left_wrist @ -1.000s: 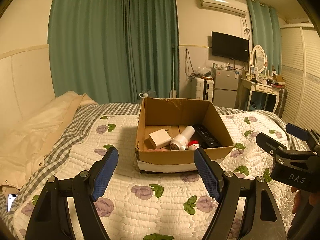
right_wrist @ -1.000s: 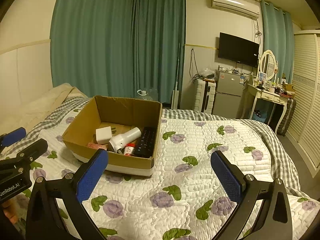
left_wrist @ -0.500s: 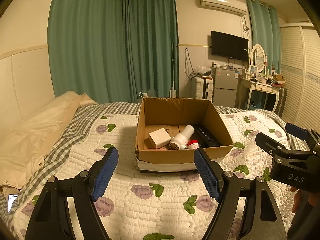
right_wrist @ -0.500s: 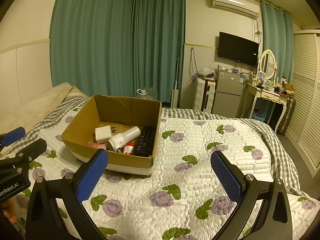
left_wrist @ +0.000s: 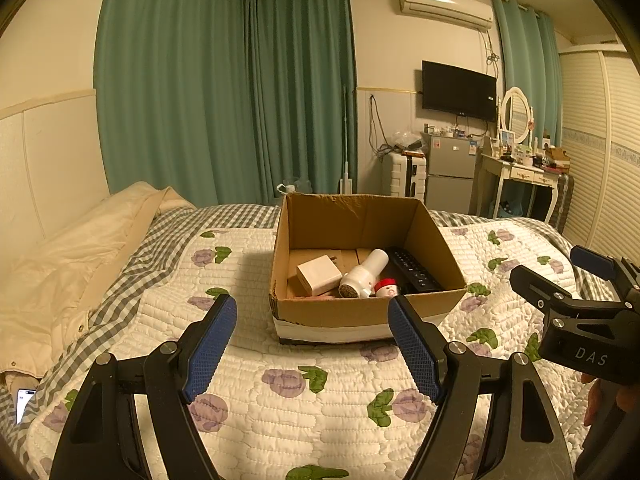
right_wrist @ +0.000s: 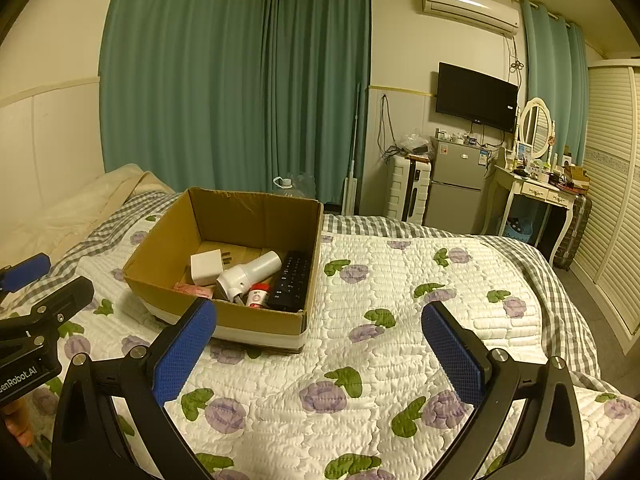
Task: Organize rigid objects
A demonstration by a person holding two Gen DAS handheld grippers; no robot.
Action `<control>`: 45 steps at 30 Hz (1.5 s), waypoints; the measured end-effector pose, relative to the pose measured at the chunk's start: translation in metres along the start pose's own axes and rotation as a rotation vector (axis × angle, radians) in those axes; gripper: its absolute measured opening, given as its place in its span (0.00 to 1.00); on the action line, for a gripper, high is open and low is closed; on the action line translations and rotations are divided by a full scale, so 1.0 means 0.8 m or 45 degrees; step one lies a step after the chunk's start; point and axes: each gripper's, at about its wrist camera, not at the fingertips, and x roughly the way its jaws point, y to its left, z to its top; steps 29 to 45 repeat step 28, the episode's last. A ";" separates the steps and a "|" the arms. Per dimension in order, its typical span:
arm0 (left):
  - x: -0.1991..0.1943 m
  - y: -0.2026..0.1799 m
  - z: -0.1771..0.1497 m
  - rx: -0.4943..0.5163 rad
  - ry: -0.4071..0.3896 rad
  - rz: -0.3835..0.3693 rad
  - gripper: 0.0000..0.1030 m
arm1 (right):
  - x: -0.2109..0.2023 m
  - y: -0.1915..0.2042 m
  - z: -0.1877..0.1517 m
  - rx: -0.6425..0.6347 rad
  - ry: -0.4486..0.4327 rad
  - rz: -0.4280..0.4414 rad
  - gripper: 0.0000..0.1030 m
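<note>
An open cardboard box point(left_wrist: 360, 312) point(right_wrist: 256, 322) sits on the flowered quilt. Inside lie a white plug adapter point(left_wrist: 318, 275) point(right_wrist: 206, 267), a white handheld device point(left_wrist: 365, 273) point(right_wrist: 248, 274), a small red-capped bottle point(left_wrist: 387, 288) point(right_wrist: 259, 293), a black remote point(left_wrist: 414, 270) point(right_wrist: 291, 280) and something pink point(right_wrist: 194, 290). My left gripper point(left_wrist: 312, 338) is open and empty, just in front of the box. My right gripper point(right_wrist: 320, 344) is open and empty, in front of the box's right corner. Each gripper shows at the edge of the other's view.
The quilt point(right_wrist: 400, 320) covers the bed; a cream duvet point(left_wrist: 60, 272) lies at the left. A phone point(left_wrist: 25, 402) rests at the bed's left edge. Beyond the bed stand a fridge point(right_wrist: 458, 184), a dressing table point(right_wrist: 532, 192) and a wardrobe point(right_wrist: 612, 200).
</note>
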 end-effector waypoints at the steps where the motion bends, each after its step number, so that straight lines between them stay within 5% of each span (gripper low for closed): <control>1: 0.000 0.000 0.000 0.002 0.001 -0.001 0.78 | 0.000 0.000 0.000 0.002 0.000 0.001 1.00; 45: -0.002 -0.002 -0.001 0.008 0.011 0.003 0.78 | 0.001 -0.003 -0.003 0.000 0.020 -0.007 1.00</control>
